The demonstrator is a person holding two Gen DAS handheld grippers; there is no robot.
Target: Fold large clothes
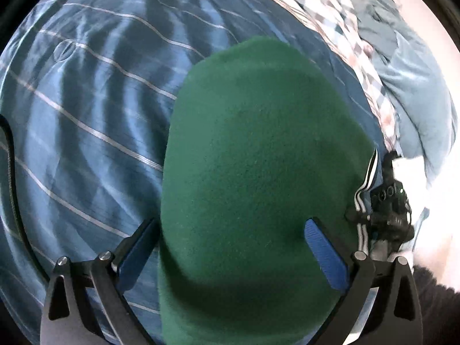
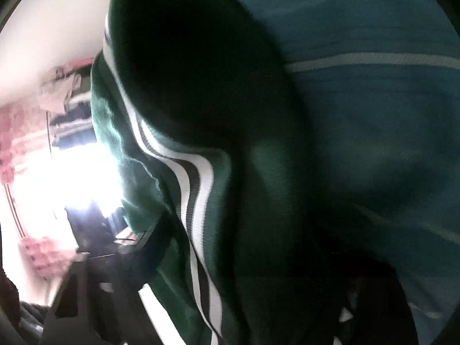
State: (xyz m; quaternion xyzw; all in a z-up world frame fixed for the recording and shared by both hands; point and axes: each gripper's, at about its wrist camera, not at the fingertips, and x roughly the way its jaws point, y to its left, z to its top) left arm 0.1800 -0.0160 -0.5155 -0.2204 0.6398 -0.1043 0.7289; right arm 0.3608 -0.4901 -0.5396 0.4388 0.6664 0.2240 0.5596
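Observation:
A green fleece garment (image 1: 253,155) with white and black side stripes (image 1: 369,172) lies on a blue striped bedsheet (image 1: 86,109). My left gripper (image 1: 230,238) is open, its blue-padded fingers (image 1: 325,250) wide apart with the green cloth bulging between them. In the right wrist view the same green garment (image 2: 258,201) fills the middle, close to the lens, its white and black stripes (image 2: 192,195) running down. My right gripper's fingers are dark and mostly hidden by the cloth; its state does not show. The right gripper also shows in the left wrist view (image 1: 388,201) beside the garment's striped edge.
A checkered cloth (image 1: 339,28) and a pale blue pillow (image 1: 417,95) lie at the far right of the bed. A black cable (image 1: 11,178) runs along the left. In the right wrist view a bright window (image 2: 66,172) and shelves (image 2: 72,109) sit left.

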